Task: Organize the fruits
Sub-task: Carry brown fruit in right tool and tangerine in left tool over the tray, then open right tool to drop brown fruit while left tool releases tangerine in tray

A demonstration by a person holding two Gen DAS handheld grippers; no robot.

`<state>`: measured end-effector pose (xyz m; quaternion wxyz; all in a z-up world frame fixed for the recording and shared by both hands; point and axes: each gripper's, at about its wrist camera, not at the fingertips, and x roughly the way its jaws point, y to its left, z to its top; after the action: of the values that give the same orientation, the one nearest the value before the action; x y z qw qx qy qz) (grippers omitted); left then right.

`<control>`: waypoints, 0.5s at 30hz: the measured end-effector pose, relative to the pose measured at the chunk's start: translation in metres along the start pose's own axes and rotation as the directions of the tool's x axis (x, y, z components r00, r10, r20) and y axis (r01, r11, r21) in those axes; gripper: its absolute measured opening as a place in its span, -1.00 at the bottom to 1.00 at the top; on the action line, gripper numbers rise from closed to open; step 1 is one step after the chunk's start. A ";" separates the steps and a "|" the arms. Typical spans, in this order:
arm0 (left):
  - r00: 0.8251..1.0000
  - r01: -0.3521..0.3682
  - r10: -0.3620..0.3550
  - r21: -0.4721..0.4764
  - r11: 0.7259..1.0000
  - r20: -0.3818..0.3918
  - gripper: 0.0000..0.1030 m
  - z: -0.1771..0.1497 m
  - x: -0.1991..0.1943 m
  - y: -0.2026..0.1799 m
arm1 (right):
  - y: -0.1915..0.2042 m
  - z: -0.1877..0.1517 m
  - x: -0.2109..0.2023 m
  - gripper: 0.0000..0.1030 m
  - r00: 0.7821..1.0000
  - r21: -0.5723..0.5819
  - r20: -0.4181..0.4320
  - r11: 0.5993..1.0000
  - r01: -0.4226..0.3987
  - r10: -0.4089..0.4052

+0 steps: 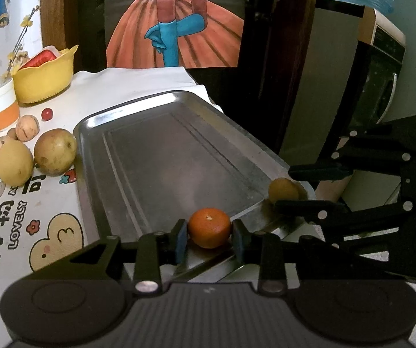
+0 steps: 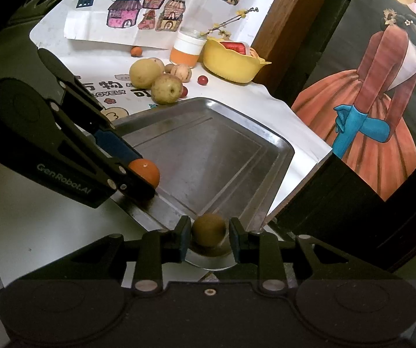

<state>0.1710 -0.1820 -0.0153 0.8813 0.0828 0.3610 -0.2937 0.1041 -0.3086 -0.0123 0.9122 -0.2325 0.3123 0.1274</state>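
The left tongs (image 1: 209, 232) grasp a round, matte-skinned orange (image 1: 209, 227) between blue pads, at the lower centre of the left wrist frame, over the near rim of the tray (image 1: 178, 150). The right tongs (image 2: 210, 233) bracket a small, dull yellow-brown round fruit (image 2: 208, 229) at the lower centre of the right wrist frame, at the tray's near corner; a thin gap shows beside the right pad, so whether they clench it cannot be told.

The tray is a shallow rectangular metal pan with rounded corners, a raised rim and a stepped, brushed floor; the floor is bare across the frame centre. It lies on a counter (image 1: 48, 217) covered by a white printed cloth.

Left of the tray, at the middle left of the left wrist frame, two smooth speckled yellow pears (image 1: 33, 156) sit touching. Behind them are a ridged walnut (image 1: 27, 127), a glossy red berry (image 1: 46, 114), an orange-and-white jar (image 1: 1, 107) and a yellow plastic bowl (image 1: 45, 78)
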 end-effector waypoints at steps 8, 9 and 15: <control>0.999 -0.018 0.018 -0.026 1.000 0.030 0.17 0.002 -0.007 0.004 | -0.004 0.000 -0.006 0.14 1.000 0.028 0.015 0.999 0.018 -0.018; 0.999 -0.021 0.022 -0.028 0.999 0.035 0.21 0.003 -0.009 0.004 | -0.004 0.000 -0.007 0.22 1.000 0.030 0.016 0.999 0.018 -0.019; 0.997 -0.044 0.048 -0.050 0.998 0.068 0.55 0.005 -0.020 0.008 | -0.003 0.002 -0.013 0.55 0.999 0.042 0.027 0.999 0.025 -0.026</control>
<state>0.1673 -0.1684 0.0012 0.9015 0.0597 0.3352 -0.2672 0.0957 -0.3111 -0.0015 0.9228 -0.2154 0.2992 0.1123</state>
